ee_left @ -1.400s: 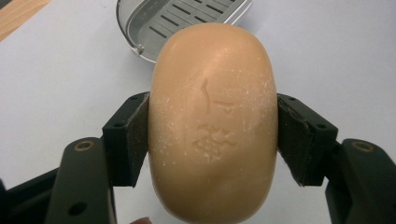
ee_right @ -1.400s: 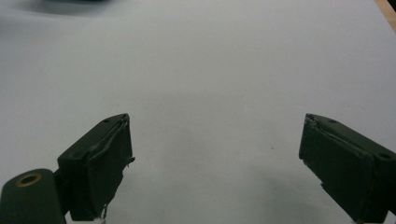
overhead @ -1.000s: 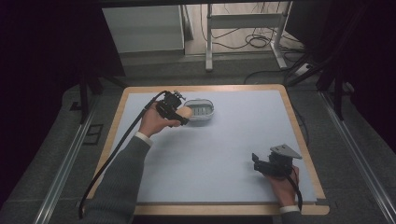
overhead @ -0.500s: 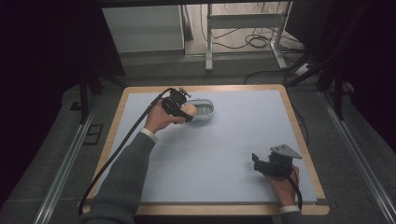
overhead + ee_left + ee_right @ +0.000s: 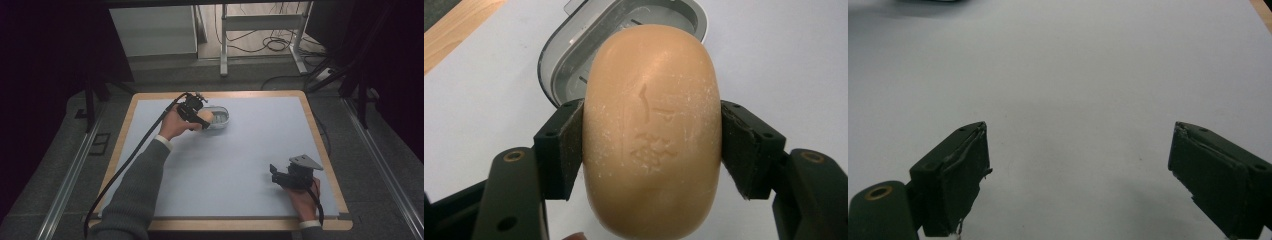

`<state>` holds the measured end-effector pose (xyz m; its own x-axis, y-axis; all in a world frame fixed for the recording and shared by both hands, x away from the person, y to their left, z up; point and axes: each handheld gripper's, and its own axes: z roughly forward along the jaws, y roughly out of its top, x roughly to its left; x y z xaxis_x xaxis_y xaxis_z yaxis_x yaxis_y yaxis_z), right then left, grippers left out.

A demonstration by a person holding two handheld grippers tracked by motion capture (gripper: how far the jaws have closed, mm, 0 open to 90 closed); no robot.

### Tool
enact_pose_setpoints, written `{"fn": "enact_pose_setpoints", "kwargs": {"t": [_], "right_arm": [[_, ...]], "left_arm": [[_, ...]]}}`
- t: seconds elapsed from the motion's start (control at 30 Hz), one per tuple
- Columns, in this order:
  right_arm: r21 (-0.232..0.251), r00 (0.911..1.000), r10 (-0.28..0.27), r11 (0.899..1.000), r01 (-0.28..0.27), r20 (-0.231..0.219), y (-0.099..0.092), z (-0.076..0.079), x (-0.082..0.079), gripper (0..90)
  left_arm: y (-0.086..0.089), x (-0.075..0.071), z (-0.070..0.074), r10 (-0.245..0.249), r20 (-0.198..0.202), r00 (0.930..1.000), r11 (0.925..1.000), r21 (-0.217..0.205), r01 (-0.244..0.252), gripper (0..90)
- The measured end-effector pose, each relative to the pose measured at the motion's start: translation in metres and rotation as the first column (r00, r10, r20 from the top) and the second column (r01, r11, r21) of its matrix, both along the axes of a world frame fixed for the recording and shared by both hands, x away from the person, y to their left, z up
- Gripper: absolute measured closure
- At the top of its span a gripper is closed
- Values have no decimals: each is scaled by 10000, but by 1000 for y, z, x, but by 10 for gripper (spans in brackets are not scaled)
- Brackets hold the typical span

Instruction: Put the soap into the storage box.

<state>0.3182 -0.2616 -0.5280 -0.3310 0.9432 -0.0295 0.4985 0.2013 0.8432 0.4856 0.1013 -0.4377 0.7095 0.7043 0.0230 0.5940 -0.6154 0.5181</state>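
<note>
Left tongs (image 5: 651, 145) clamp a tan soap bar (image 5: 651, 135) just above the grey soap dish (image 5: 574, 55) on the table (image 5: 240, 150); lower it level, centred before releasing. Right tongs (image 5: 1078, 180) rest wide open, empty

Stuff that's blocked, cropped or just too tiny to make out

In the left gripper view the soap bar (image 5: 651, 135) covers most of the grey soap dish (image 5: 574, 47), so just its upper rim and a bit of slotted floor peek out; the bar's bottom end runs off the lower edge. The stamped mark on the soap is too faint to read. From the high view the left gripper (image 5: 199, 116) hides the dish's near-left side. The right gripper (image 5: 1078, 175) has its jaw bases cropped by the frame.
</note>
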Motion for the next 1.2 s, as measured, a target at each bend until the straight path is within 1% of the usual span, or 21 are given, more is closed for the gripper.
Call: {"fn": "enact_pose_setpoints", "kwargs": {"t": [0.13, 0.17, 0.2, 0.27, 0.37, 0.47, 0.6, 0.67, 0.73, 0.77, 0.9, 0.97, 1.0, 1.03, 1.17, 1.2], "right_arm": [[-12, 10000, -2, 10000, 2, 5, 0, 0, 0, 96], [-35, 10000, 6, 10000, -6, 12, 0, 0, 0, 96], [-64, 10000, 17, 10000, -17, 16, 1, 0, 0, 96], [-91, 10000, 12, 10000, -12, 32, 1, 0, 0, 96], [-19, 10000, 9, 10000, -9, 2, 0, 0, 0, 96], [-10, 10000, 11, 10000, -11, -15, 0, 0, 0, 96], [14, 10000, 6, 10000, -6, 5, 0, 0, 0, 96], [3, 10000, 14, 10000, -14, 8, 0, 0, 0, 96], [-2, 10000, 16, 10000, -16, -2, 0, 0, 0, 96], [7, 10000, 11, 10000, -11, -7, 0, 0, 0, 96], [-2, 10000, 3, 10000, -3, -3, 0, 0, 0, 96], [-14, 10000, 3, 10000, -3, -17, 0, 0, 0, 96], [-15, 10000, -1, 10000, 1, -14, 0, 0, 0, 96], [-29, 10000, -13, 10000, 13, 13, 0, 0, 0, 96], [-61, 10000, 16, 10000, -16, 23, 0, 0, 0, 96], [-71, 10000, 15, 10000, -14, 37, 0, 0, 0, 96]], "left_arm": [[-1, 4, 0, 34, -67, 10000, 9999, -144, -35, 326], [-1, 5, 0, 51, -33, 10000, 9998, -192, -52, 326], [-2, 6, 0, -2, -39, 10000, 9999, -130, 1, 326], [-2, 8, 0, 43, -44, 10000, 9996, -291, -44, 326], [-4, 11, 0, 49, -55, 10000, 9999, -146, -50, 326], [-5, 16, -1, 49, -87, 10000, 9996, -295, -51, 326], [-8, 20, -2, 2, -87, 10000, 9998, -217, -4, 326], [-9, 22, -1, 36, -34, 10000, 9995, -306, -37, 326], [-10, 24, -1, 38, -71, 10000, 9995, -325, -40, 326], [-10, 25, -1, -5, -67, 10000, 9998, -209, 3, 326], [-13, 27, 0, 9, -35, 10000, 9994, -339, -11, 326], [-15, 30, 1, -78, 17, 10000, 9996, -255, 78, 326], [-16, 31, 1, -63, 42, 10000, 9993, -378, 64, 326], [-17, 32, 1, -108, 29, 9999, 9992, -391, 109, 326], [-20, 36, 1, -189, 21, 9998, 9998, -83, 190, 326], [-21, 38, 1, -222, 14, 9998, 9997, -103, 222, 326]]}}
